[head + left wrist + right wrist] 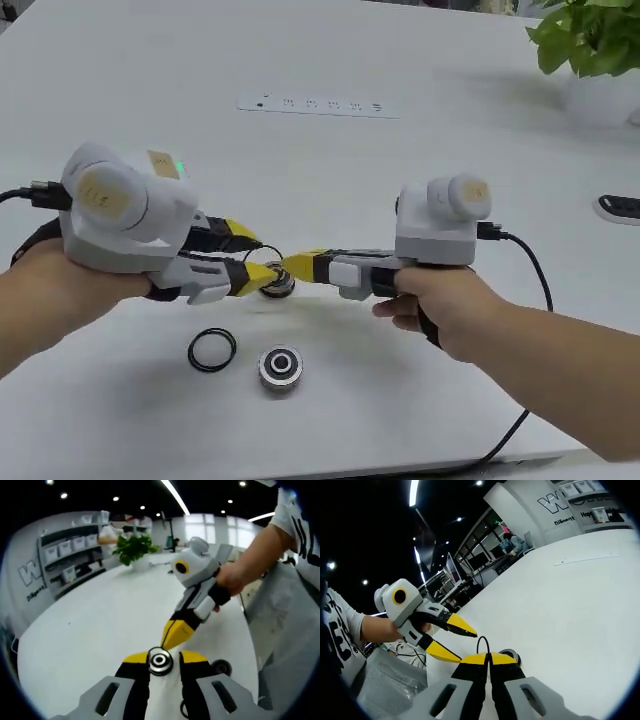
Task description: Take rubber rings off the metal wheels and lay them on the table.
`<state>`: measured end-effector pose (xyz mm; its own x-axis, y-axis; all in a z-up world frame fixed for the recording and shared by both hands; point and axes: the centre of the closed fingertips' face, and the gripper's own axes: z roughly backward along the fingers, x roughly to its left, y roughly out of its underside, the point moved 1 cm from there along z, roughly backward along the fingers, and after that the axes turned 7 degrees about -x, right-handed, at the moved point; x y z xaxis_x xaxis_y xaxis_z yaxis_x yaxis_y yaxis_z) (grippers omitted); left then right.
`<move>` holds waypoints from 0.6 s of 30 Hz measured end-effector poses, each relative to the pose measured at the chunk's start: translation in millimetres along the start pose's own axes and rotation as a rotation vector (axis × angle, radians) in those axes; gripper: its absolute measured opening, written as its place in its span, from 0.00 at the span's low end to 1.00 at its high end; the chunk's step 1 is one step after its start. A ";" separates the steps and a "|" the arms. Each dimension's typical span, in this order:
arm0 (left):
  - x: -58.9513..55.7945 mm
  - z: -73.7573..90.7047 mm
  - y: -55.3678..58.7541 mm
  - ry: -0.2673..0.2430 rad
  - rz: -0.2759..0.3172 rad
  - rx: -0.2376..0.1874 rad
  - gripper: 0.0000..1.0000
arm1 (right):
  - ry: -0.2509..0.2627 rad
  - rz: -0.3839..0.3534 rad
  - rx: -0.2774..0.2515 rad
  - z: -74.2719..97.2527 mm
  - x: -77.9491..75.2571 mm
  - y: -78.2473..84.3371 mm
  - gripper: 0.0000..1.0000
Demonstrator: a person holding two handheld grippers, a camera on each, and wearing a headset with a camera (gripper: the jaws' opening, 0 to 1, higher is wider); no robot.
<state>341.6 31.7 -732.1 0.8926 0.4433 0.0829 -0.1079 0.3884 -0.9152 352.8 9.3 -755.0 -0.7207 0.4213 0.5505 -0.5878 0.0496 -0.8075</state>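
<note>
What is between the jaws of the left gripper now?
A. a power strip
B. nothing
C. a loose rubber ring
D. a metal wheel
D: the left gripper is closed on a metal wheel, its yellow jaws pressing it from both sides, while the right gripper pinches the rubber ring.

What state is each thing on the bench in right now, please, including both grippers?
right gripper: jaws shut on the pinched ring.
left gripper: jaws either side of the first wheel, grip unclear.
pinched ring: pulled up in a loop.
first wheel: between the left jaws.
loose ring: flat on the table, off any wheel.
second wheel: flat on the table.
</note>
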 end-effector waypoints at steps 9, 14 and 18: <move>1.7 18.4 -0.7 -0.013 0.022 -0.026 0.33 | -0.017 -0.003 0.007 1.2 6.6 0.7 0.00; -0.3 29.0 3.8 -0.015 0.029 -0.025 0.38 | -0.028 -0.004 0.009 0.6 12.3 0.9 0.00; -1.4 36.7 8.3 -0.021 0.036 -0.024 0.41 | -0.037 -0.005 0.013 -0.4 16.2 1.6 0.00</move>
<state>323.5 64.0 -725.4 0.8790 0.4733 0.0576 -0.1289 0.3523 -0.9270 340.3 16.6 -747.5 -0.7307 0.3873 0.5622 -0.5961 0.0394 -0.8019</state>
